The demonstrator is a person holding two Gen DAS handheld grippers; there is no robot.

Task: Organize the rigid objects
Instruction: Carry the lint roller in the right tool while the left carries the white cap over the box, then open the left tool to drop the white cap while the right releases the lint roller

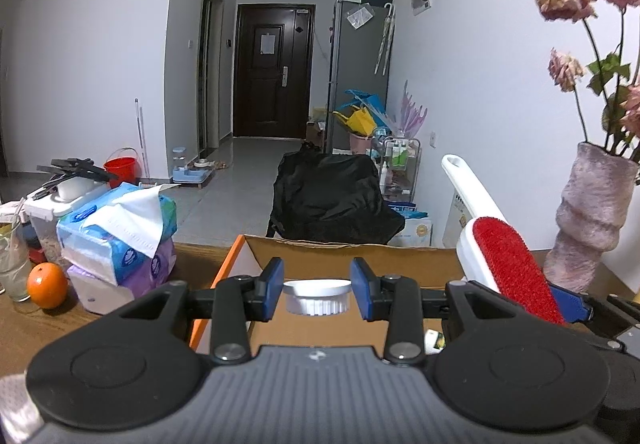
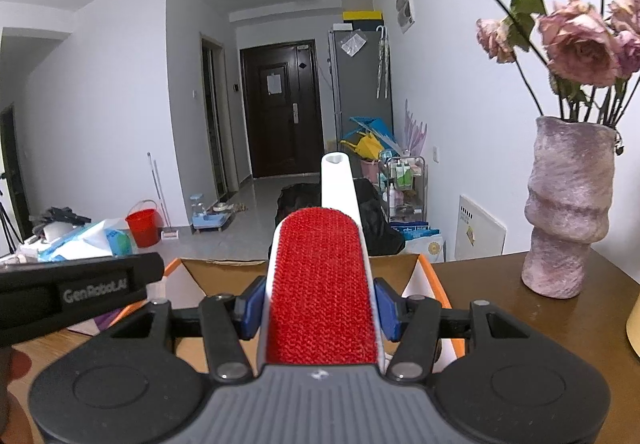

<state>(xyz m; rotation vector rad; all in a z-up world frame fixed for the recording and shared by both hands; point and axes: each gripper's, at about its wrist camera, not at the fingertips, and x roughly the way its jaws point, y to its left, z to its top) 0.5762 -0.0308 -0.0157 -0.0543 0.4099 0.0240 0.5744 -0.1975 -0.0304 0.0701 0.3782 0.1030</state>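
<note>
My left gripper (image 1: 317, 294) is shut on a white round cap with a ridged side (image 1: 317, 300). It holds the cap over the open cardboard box with orange edges (image 1: 240, 248). My right gripper (image 2: 318, 310) is shut on a white lint brush with a red fabric face (image 2: 320, 284). Its blue pads press the brush's sides, and the handle points forward and up over the box (image 2: 200, 264). The left wrist view shows the brush (image 1: 508, 264) at the right, beside the left gripper. The black body of the left gripper fills the left edge of the right wrist view.
A pink-grey vase of dried roses (image 2: 568, 212) stands on the wooden table (image 2: 500, 324), right of the box. Left of the box are stacked tissue packs (image 1: 120, 244), an orange (image 1: 47, 285) and a glass (image 1: 12, 264). A black bag (image 1: 332, 200) sits behind the table.
</note>
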